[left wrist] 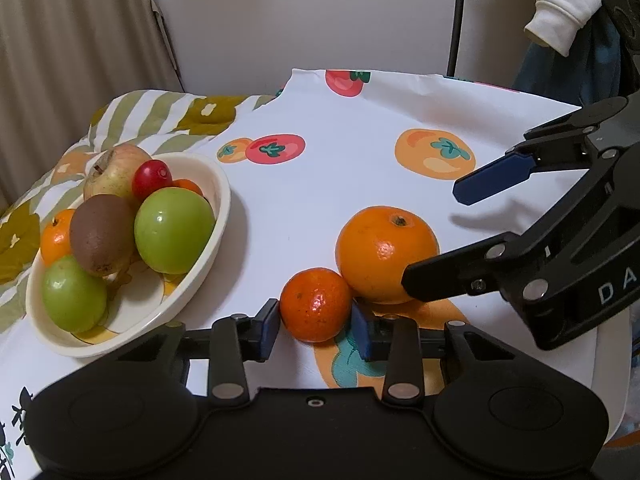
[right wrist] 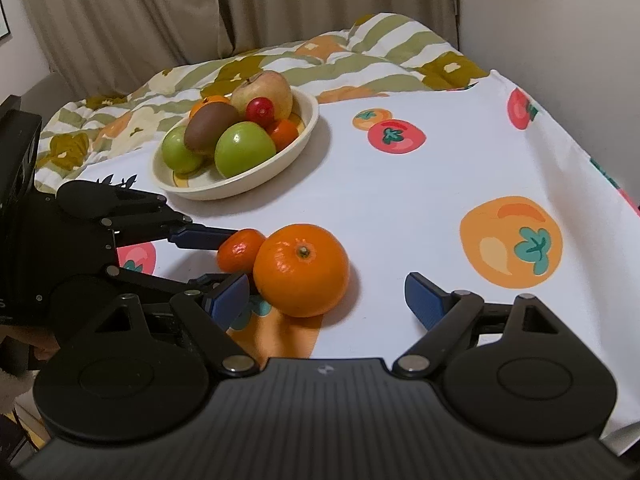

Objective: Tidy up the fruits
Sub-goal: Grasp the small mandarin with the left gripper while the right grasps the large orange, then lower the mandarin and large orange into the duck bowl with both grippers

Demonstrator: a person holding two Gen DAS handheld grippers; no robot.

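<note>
While the left tool (left wrist: 314,326) grips the small mandarin (left wrist: 315,305) at lower centre, touching the big orange (left wrist: 386,254), the right tool (right wrist: 326,298) stands wide around that orange; bowl (left wrist: 208,240) at left.

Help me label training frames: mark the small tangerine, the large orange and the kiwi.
small tangerine (left wrist: 315,305): left wrist view, middle of its peel.
large orange (right wrist: 301,270): right wrist view, front below the stem.
kiwi (left wrist: 102,233): left wrist view, middle of its brown skin.

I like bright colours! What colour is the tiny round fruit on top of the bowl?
The tiny round fruit is shiny red, clearest in the left wrist view.
</note>
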